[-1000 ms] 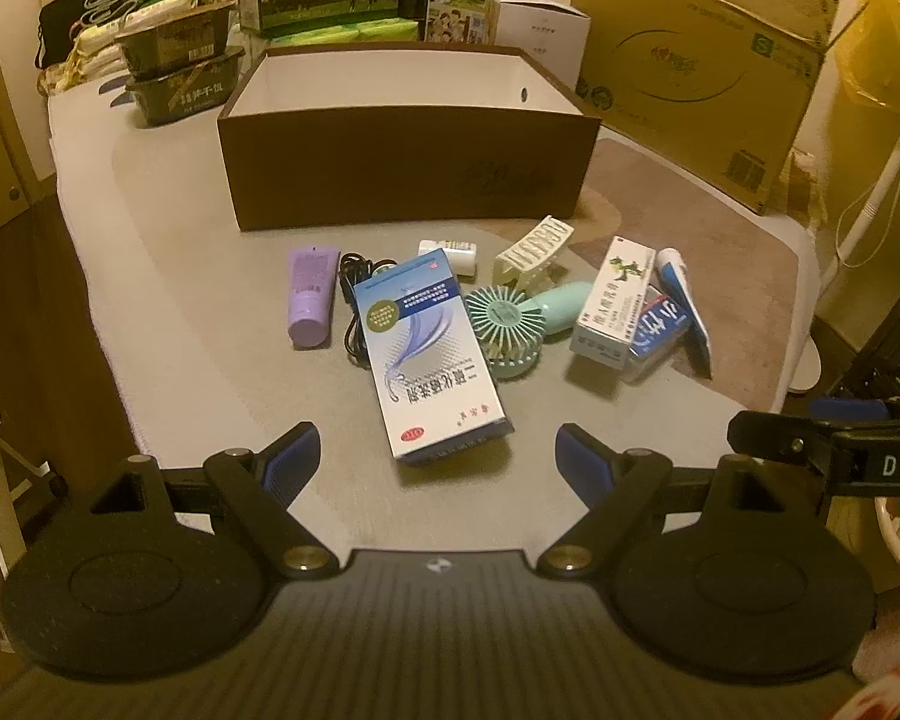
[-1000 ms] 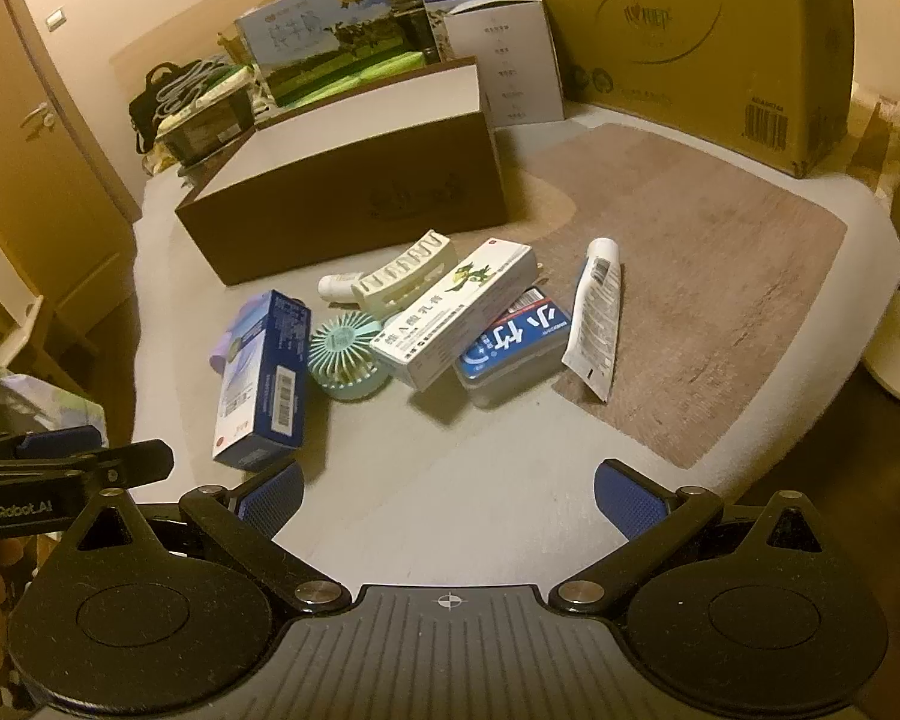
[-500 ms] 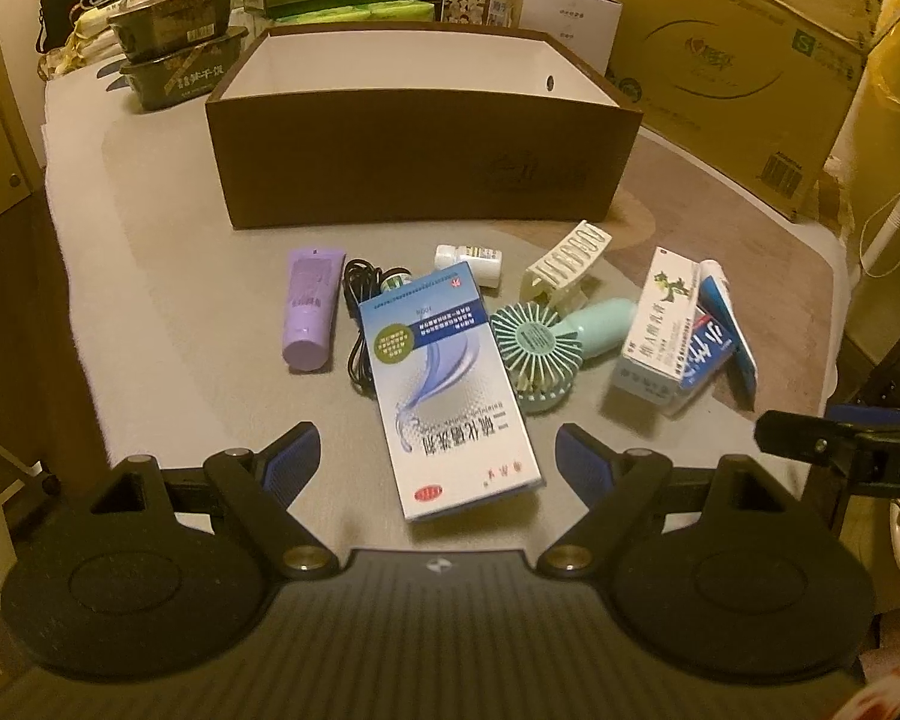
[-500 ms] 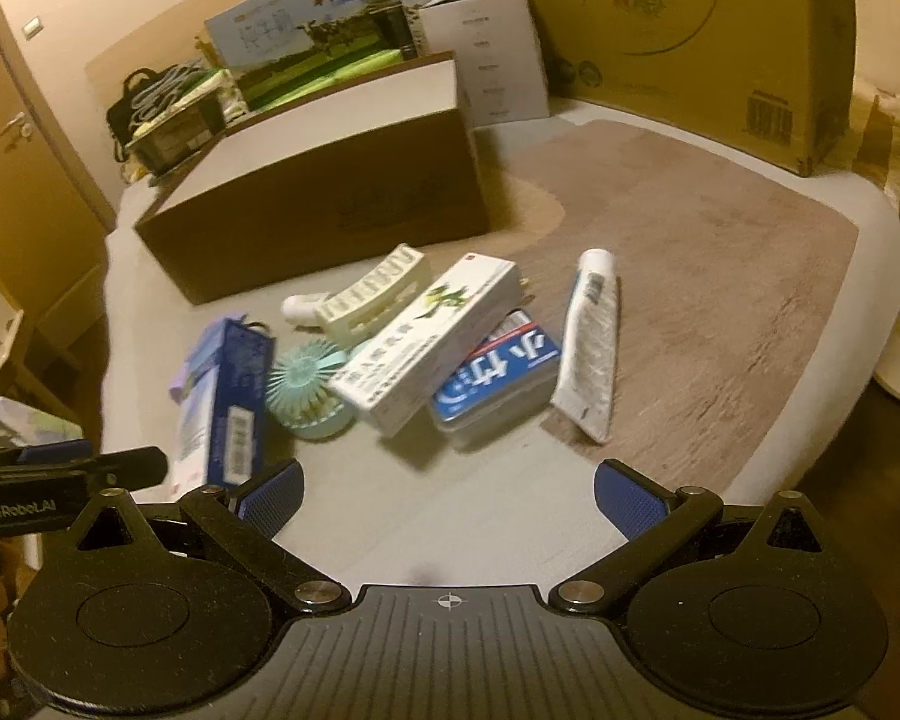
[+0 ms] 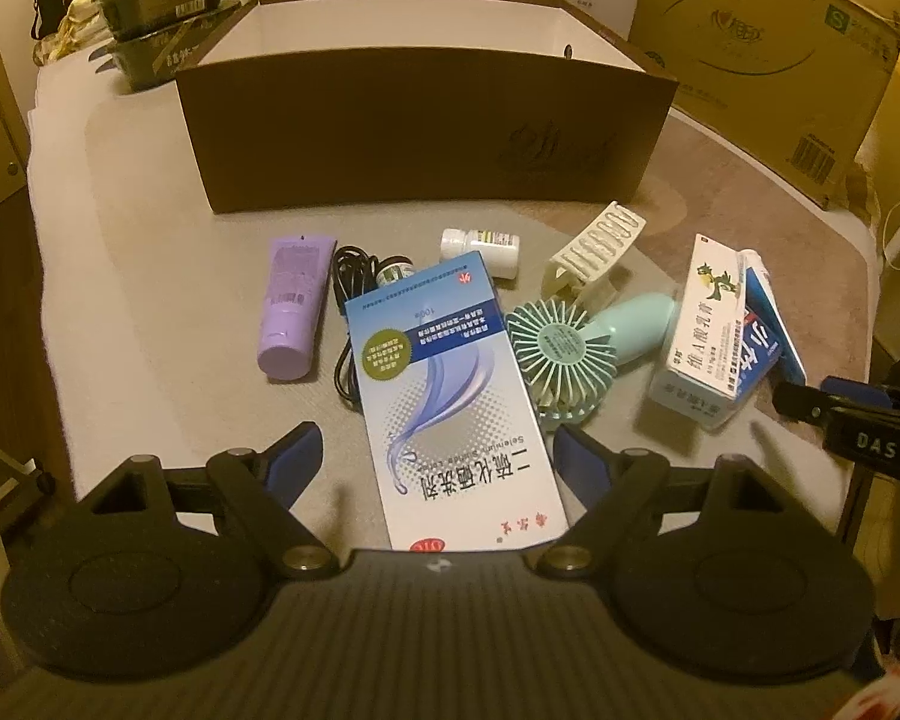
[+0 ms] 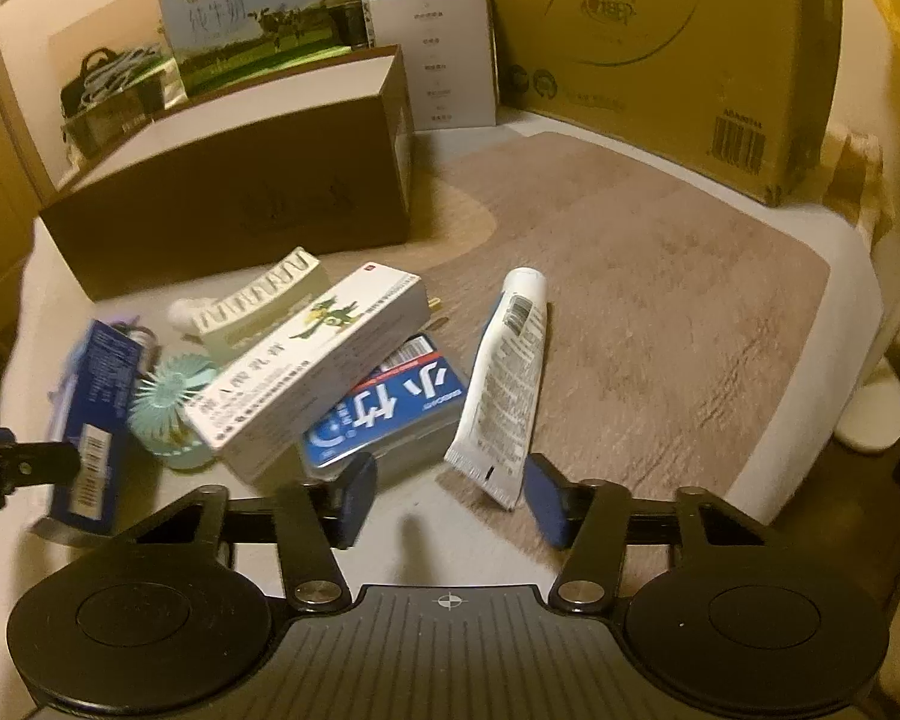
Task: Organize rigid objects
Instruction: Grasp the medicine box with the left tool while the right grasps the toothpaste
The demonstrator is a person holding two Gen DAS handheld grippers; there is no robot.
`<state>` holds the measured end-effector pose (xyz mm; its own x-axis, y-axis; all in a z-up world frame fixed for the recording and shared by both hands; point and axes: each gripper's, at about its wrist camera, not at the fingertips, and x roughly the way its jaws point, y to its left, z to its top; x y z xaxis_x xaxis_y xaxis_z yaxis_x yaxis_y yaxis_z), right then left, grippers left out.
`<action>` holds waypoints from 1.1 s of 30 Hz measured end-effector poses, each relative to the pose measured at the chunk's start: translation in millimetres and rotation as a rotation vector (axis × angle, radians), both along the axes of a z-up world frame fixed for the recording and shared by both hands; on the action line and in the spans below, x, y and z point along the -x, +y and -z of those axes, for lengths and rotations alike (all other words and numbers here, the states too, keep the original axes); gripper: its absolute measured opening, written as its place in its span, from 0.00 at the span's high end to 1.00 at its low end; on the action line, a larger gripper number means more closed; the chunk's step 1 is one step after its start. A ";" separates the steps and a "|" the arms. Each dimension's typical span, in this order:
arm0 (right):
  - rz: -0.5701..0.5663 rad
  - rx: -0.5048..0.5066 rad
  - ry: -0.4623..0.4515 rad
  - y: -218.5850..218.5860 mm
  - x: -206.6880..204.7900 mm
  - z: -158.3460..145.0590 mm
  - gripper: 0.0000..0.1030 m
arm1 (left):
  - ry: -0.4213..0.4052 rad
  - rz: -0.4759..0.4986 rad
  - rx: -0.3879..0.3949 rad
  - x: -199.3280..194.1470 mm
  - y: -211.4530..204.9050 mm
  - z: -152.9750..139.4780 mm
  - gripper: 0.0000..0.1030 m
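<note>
My left gripper (image 5: 438,456) is open, its blue pads on either side of the near end of a blue-and-white carton (image 5: 450,396) lying flat on the table; neither pad presses it. My right gripper (image 6: 450,498) has its jaws closing around the crimped end of a white tube (image 6: 504,384), with a gap still on the left pad's side. Left of the tube lie a blue tin (image 6: 390,414) and, leaning on it, a white medicine box (image 6: 312,372). A mint hand fan (image 5: 561,348) and a purple tube (image 5: 291,306) lie nearby.
An open brown box (image 5: 426,132) stands behind the pile. A cream clip (image 5: 594,252), a white bottle (image 5: 480,243) and a black cable (image 5: 354,276) lie before it. Cardboard cartons (image 6: 660,48) line the back. The table edge (image 6: 810,420) drops off at right.
Both grippers have come forward and down towards the pile. The right jaws have narrowed from wide open onto the tube's end. The left jaws have stayed wide.
</note>
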<state>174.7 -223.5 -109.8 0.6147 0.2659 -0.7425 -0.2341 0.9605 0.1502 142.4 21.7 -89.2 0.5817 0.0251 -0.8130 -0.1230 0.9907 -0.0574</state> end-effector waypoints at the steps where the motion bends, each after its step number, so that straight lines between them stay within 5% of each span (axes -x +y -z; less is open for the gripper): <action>1: -0.003 0.010 -0.007 1.1 -1.4 2.2 0.54 | 0.000 -0.001 0.001 -0.9 0.1 1.0 0.20; 5: -0.014 0.041 -0.021 2.2 -6.5 9.3 0.80 | 0.002 0.000 0.009 -5.1 0.4 5.3 0.20; 14: -0.064 0.056 -0.016 -19.4 0.0 0.0 0.92 | 0.015 0.006 -0.003 -7.8 3.3 9.5 0.35; 19: -0.087 0.059 0.036 -36.1 2.7 -4.1 0.92 | 0.034 0.031 -0.149 3.4 -4.5 11.1 0.34; 22: -0.092 0.050 0.061 -38.5 0.7 -2.3 0.90 | 0.052 0.040 -0.123 3.0 -2.2 13.0 0.35; 28: -0.038 0.009 0.065 -37.7 -19.7 1.0 0.68 | 0.051 0.026 -0.084 -8.2 4.8 14.6 0.37; 33: -0.019 -0.022 0.073 -37.6 -44.4 6.9 0.67 | 0.050 0.022 -0.075 -17.2 8.1 17.4 0.38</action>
<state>219.0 -261.1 -116.6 0.5535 0.2942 -0.7792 -0.2403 0.9522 0.1889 159.6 29.8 -106.6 0.5418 0.0746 -0.8372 -0.1017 0.9946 0.0228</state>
